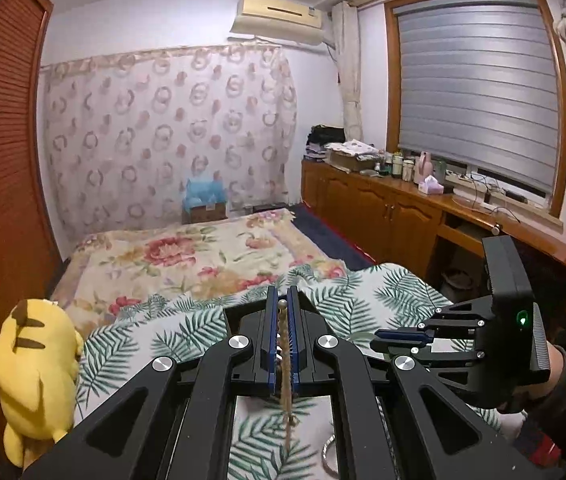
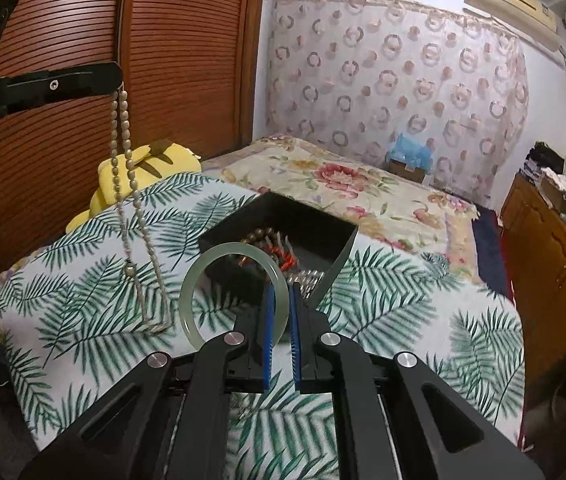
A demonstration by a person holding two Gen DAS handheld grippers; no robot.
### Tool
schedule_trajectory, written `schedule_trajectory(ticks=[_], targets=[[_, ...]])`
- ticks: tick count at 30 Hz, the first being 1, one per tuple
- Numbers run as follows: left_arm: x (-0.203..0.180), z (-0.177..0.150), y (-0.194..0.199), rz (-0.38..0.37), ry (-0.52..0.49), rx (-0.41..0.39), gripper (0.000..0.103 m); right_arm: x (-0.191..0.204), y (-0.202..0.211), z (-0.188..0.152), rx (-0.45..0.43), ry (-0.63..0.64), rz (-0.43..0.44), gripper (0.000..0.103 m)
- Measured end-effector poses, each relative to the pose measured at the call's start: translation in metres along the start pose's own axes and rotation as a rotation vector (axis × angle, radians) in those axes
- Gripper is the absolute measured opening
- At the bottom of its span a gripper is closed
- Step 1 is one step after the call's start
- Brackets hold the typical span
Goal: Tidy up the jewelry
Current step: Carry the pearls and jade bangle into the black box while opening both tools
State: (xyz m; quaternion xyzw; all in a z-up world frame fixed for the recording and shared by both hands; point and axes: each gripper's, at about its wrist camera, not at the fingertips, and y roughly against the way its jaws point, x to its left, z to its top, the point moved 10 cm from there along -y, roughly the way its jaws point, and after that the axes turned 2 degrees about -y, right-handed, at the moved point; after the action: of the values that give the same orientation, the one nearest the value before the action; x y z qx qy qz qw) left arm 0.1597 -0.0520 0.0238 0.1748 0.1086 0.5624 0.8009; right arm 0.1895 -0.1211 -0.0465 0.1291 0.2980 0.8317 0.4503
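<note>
My left gripper (image 1: 282, 292) is shut on a long string of pale beads (image 1: 285, 400), which hangs straight down from between its blue pads. In the right wrist view the left gripper (image 2: 117, 76) is high at the upper left. The bead necklace (image 2: 126, 128) dangles from it, and its lower end touches the leaf-print cloth (image 2: 403, 320). My right gripper (image 2: 281, 290) is shut on a pale green bangle (image 2: 187, 292), held upright just in front of an open black box (image 2: 307, 210). The box holds brown beads, red pieces and silvery items. The right gripper (image 1: 377, 338) also shows at the right of the left wrist view.
A yellow plush toy (image 1: 31, 364) sits at the cloth's left edge beside a slatted wooden wardrobe (image 2: 63, 20). A silvery loop (image 1: 329, 456) lies on the cloth under the left gripper. Behind is a floral bed cover (image 1: 203, 248); a wooden cabinet (image 1: 383, 208) lines the right wall.
</note>
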Motion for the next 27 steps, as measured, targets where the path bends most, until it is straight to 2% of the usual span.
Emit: schedule_trajectory(ticks=[11,17,22,27], targets=[[0.011,0.043,-0.030,0.004,0.004,-0.018,0.004,-0.028,-0.039,0.037,-0.005,-0.015,0.009,0.008],[0.013,0.069,-0.040,0.019,-0.018,-0.038,0.004,-0.034,-0.071,0.044,0.022,-0.005,0.021,0.008],[0.018,0.074,-0.059,0.027,-0.013,-0.020,0.004,-0.036,-0.101,0.034,0.076,0.012,0.034,0.008],[0.023,0.060,-0.082,0.028,-0.011,0.022,0.004,-0.039,-0.119,0.027,0.104,0.023,0.033,0.009]])
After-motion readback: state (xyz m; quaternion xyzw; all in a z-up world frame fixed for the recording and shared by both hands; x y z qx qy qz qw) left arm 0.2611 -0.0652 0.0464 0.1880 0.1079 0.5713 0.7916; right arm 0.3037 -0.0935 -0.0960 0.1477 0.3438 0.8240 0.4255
